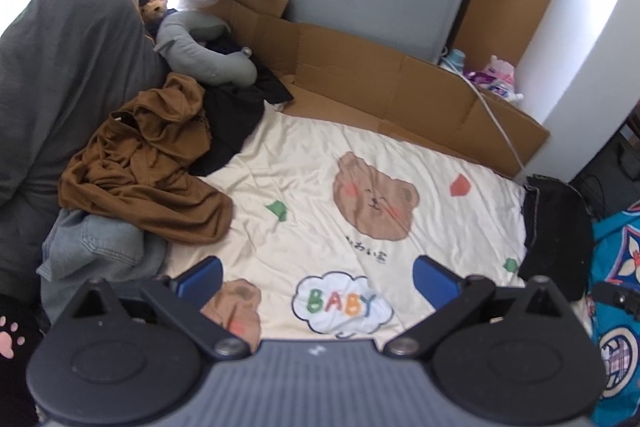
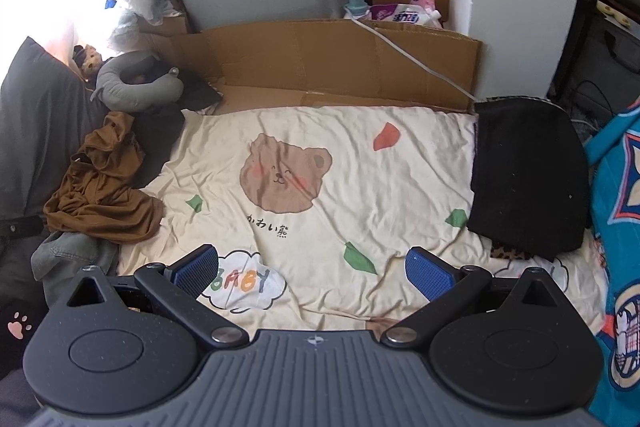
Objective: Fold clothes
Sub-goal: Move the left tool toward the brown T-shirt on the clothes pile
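Both sets of jaws stand wide apart and hold nothing: the left gripper and the right gripper each hover above the cream blanket with its bear print, the blue pads clear of any cloth. The bare middle of the blanket looks like the working space, kept free so a garment can be spread flat on it. To the left lies the unfolded heap, which is where the task's clothes wait: a crumpled brown garment on top, a black one partly under it toward the far side, and grey-blue jeans below it at the near edge, all bunched against a dark grey pillow. On the right edge of the bed sits a black folded garment, squared off, with a strip of leopard-print cloth showing beneath it; that seems to be the finished stack, set apart from the heap so the two do not mix. A grey neck pillow and a cardboard sheet lie along the far side. With both grippers empty, the likely next step is reaching left for the brown garment, the easiest to lift since nothing covers it.
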